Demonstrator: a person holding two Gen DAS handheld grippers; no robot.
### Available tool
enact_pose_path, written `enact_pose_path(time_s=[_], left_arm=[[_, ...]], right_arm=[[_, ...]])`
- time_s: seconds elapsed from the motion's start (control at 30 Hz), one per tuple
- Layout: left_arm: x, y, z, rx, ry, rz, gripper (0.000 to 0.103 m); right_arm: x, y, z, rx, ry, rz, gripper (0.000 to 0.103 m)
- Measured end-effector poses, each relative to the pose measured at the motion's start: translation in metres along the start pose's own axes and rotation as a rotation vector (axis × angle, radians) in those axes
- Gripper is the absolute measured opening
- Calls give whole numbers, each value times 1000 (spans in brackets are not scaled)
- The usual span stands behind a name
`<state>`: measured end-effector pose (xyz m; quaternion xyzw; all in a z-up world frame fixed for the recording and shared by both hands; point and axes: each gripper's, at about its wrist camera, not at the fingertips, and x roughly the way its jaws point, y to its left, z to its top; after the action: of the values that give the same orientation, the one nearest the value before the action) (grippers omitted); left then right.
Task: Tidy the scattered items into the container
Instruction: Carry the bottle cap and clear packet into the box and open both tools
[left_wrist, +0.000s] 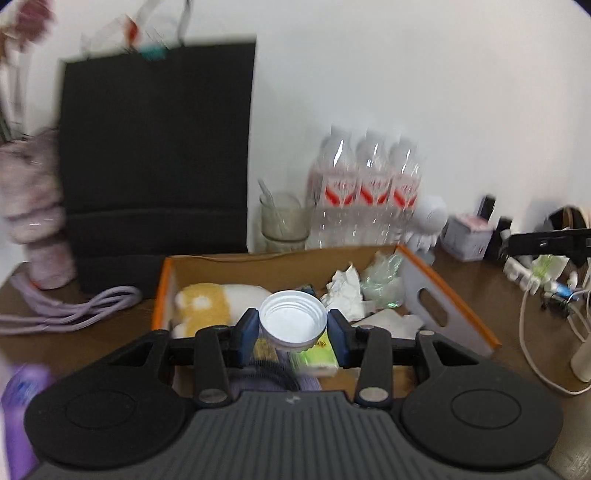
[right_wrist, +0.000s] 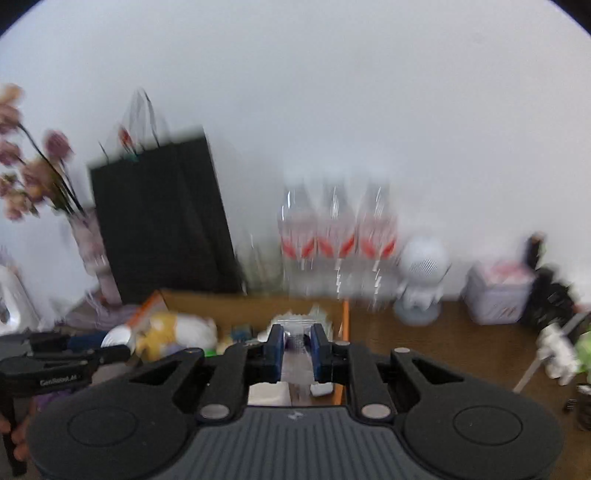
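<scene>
My left gripper (left_wrist: 293, 328) is shut on a white ribbed lid (left_wrist: 293, 318) and holds it above the cardboard box (left_wrist: 447, 295) with orange edges. Inside the box lie a yellow-and-white plush toy (left_wrist: 214, 304), crumpled tissue (left_wrist: 345, 286), a clear plastic wrapper (left_wrist: 384, 280) and a green packet (left_wrist: 314, 356). My right gripper (right_wrist: 297, 349) is shut on a clear, blurred item (right_wrist: 296, 338), held over the box (right_wrist: 345, 317). The left gripper (right_wrist: 55, 363) with the lid (right_wrist: 118, 338) shows at the left of the right wrist view.
A black paper bag (left_wrist: 155, 147), a glass cup (left_wrist: 284, 218) and three water bottles (left_wrist: 365, 192) stand behind the box by the wall. Purple cord (left_wrist: 74, 306) lies left. Cables and a power strip (left_wrist: 535, 280) lie right. A white figurine (right_wrist: 421, 284) and small tin (right_wrist: 498, 291) stand right.
</scene>
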<state>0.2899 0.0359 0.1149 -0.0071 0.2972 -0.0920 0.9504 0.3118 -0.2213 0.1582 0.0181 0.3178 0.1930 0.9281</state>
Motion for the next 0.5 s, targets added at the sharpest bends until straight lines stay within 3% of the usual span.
enact_pose_path(time_s=[0.13,0.3,0.4,0.47,0.5], left_arm=[[60,10,11,2,145,47,41],[100,19,6,-1,239,36,42],[112,23,6,-22,268,13,59],[109,25,14,-32,251,9,68],[105,25,18,-30,240,14,70]], right_arm=[[82,-9,16,39,211,25,14],[148,-4,11,-8,358,-51,15],[171,-5,8,-13,405,-88,22],[172,-5,12,8,402,-71,39],[168,-5,15,16,391,-66,41]])
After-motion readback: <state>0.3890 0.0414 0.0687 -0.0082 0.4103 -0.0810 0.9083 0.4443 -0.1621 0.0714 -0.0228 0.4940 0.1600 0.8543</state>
